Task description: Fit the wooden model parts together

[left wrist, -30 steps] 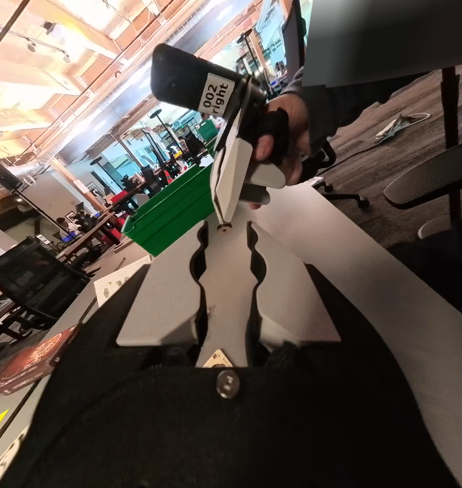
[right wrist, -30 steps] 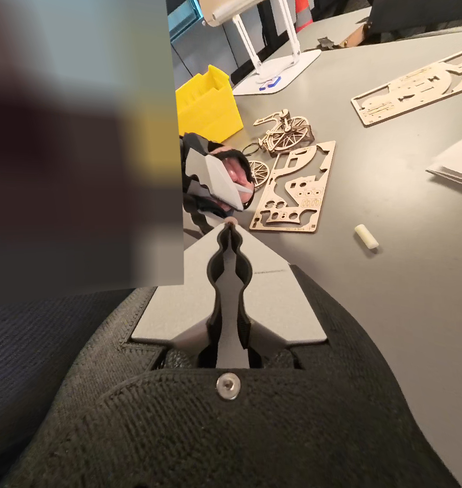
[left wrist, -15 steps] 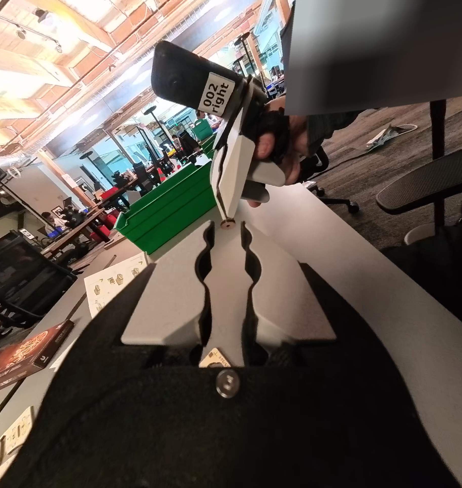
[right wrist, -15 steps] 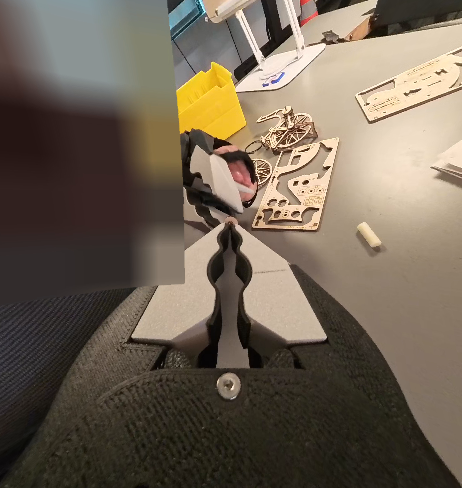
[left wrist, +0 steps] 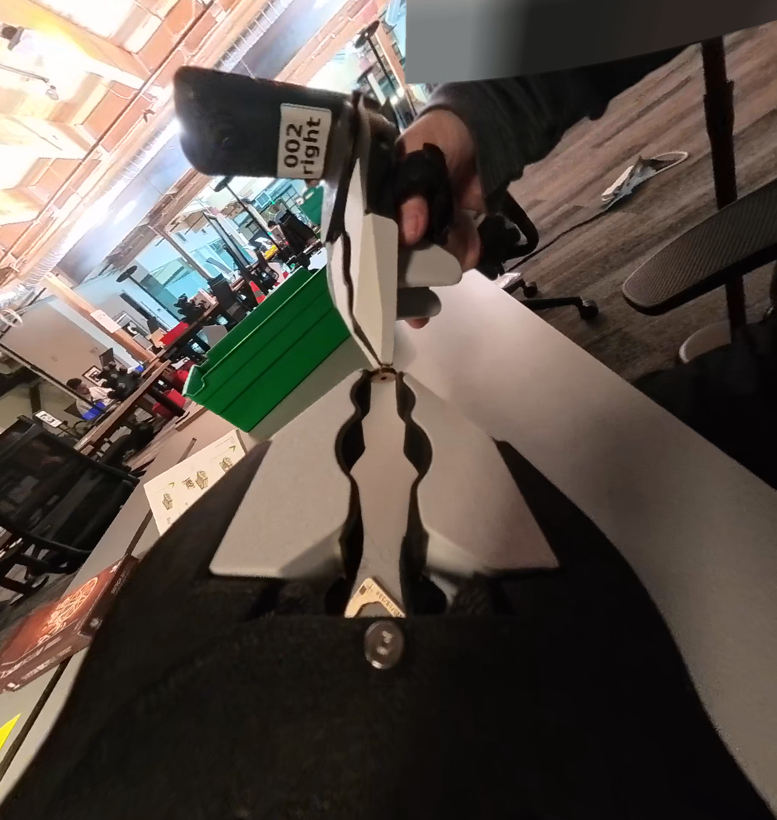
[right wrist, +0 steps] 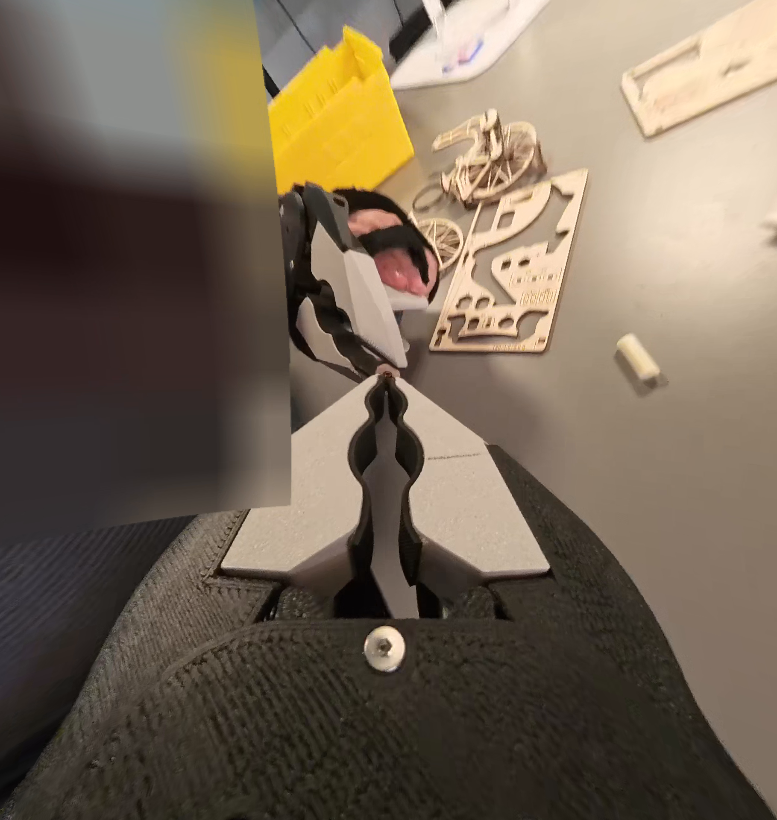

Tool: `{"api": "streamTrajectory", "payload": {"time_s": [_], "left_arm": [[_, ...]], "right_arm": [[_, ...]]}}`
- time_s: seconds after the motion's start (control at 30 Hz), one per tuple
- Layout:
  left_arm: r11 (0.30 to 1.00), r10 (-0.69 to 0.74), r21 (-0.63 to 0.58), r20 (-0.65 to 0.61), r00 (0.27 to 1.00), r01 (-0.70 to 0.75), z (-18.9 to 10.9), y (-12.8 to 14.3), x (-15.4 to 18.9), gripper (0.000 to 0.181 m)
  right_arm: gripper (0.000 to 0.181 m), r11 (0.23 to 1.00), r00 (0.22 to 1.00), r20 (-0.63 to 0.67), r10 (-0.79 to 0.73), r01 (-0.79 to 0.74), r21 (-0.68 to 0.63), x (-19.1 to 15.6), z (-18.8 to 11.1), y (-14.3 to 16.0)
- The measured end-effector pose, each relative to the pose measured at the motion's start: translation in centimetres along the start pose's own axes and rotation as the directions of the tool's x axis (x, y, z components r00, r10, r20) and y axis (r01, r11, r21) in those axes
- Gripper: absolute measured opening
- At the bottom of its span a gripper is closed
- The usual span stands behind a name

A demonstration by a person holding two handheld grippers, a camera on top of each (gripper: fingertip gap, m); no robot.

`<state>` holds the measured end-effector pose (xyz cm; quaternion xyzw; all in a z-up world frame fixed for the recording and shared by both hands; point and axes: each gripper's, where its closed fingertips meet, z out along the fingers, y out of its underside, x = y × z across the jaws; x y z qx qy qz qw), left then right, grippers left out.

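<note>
A small round wooden piece (left wrist: 383, 377) sits where the two grippers meet tip to tip above the grey table (left wrist: 555, 399). My left gripper (left wrist: 383, 376) has its jaws drawn in on this piece. My right gripper (left wrist: 381, 364) comes down from above in the left wrist view, shut, with its tips pinching the same piece. In the right wrist view my right gripper (right wrist: 388, 378) is shut on the tiny piece (right wrist: 387, 371), and the left gripper (right wrist: 384, 361) meets it from beyond. How the piece is held between the tips is too small to tell.
A half-built wooden bicycle (right wrist: 488, 164), a loose wheel (right wrist: 442, 237) and a punched wooden sheet (right wrist: 510, 275) lie beyond the grippers. A yellow bin (right wrist: 337, 128), a white cylinder (right wrist: 637, 361), a green bin (left wrist: 280, 368), an instruction sheet (left wrist: 195, 479) and a dark box (left wrist: 53, 639) are nearby.
My left gripper's jaws have closed from wide apart onto the small wooden piece held by the right gripper. Both grippers have come closer together, tip to tip.
</note>
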<state>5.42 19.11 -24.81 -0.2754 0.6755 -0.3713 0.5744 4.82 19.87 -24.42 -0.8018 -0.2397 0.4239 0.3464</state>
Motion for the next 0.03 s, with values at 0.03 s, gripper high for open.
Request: {"api": "streamTrajectory", "payload": {"time_s": [0.03], "left_arm": [[1.000, -0.002, 0.004, -0.011, 1.000, 0.002, -0.01, 0.01, 0.06, 0.010]], "right_arm": [[0.000, 1.000, 1.000, 0.001, 0.010, -0.010, -0.016, 0.02, 0.03, 0.11]]}}
